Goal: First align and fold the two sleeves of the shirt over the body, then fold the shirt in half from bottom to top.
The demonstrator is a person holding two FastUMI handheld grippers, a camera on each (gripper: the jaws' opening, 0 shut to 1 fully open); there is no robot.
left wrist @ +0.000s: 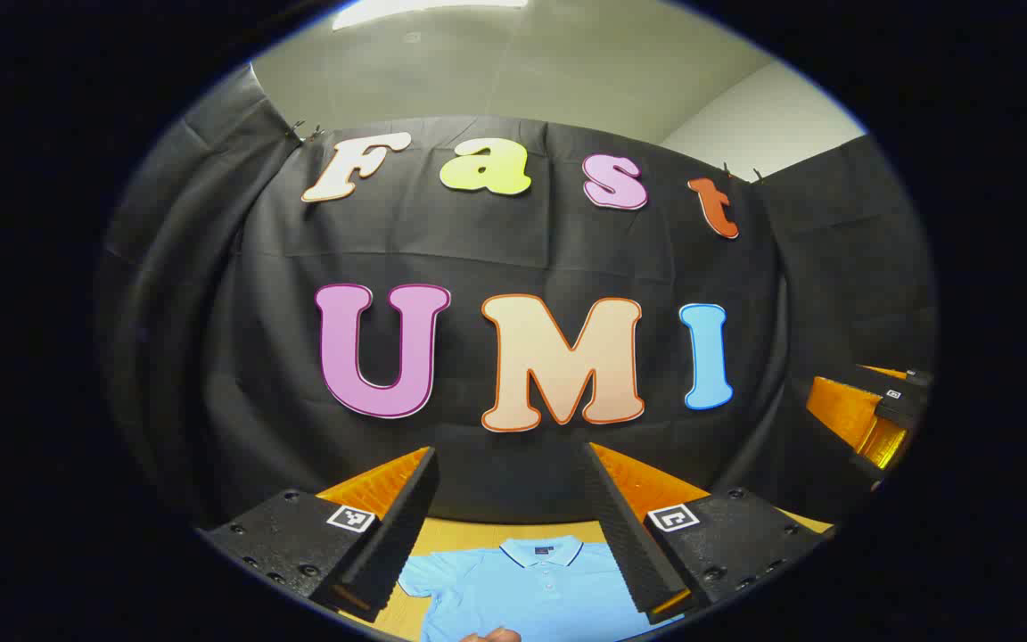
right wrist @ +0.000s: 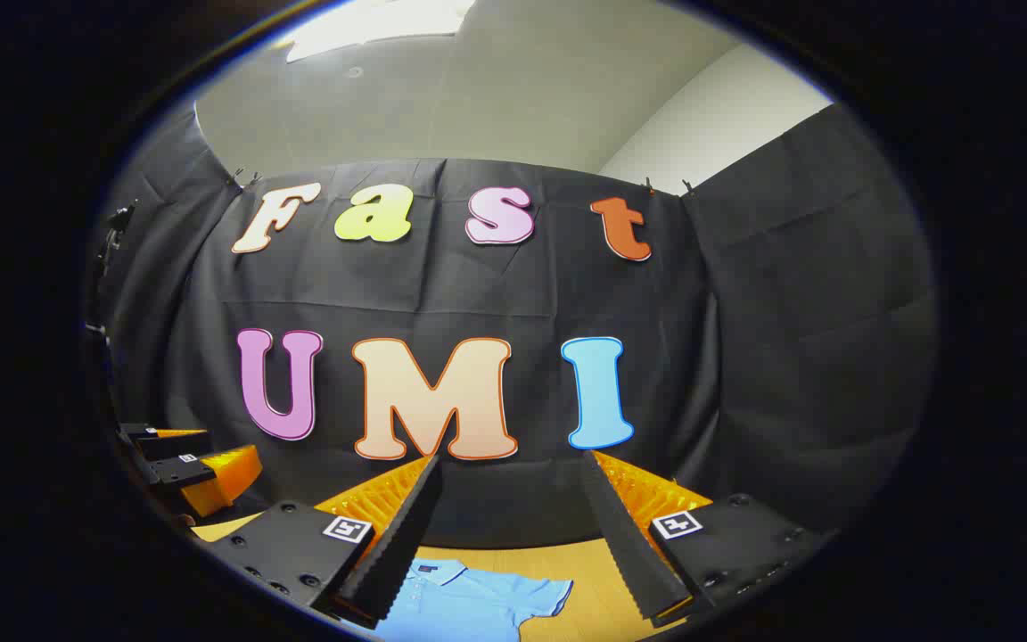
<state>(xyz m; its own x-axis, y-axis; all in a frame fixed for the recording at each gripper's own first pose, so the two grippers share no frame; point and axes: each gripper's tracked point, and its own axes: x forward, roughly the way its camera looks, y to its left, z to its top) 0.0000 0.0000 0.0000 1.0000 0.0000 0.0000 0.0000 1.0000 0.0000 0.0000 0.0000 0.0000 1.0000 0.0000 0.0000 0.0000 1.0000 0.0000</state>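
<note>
On the wooden table (left wrist: 469, 533) below me lies the light blue polo shirt (left wrist: 531, 588), spread flat with its collar toward the black cloth wall (left wrist: 513, 250). Through the left gripper view I see my left gripper (left wrist: 513, 526) raised above the shirt, its two fingers wide apart with nothing between them; the collar and one short sleeve show in the gap. At the far right edge I catch the right gripper (left wrist: 879, 415), also up in the air. Through the right gripper view, that gripper's (right wrist: 513, 535) fingers stand equally wide apart and hold nothing, with the shirt's (right wrist: 469, 602) collar and other sleeve on the table (right wrist: 585, 580) beneath them.
</note>
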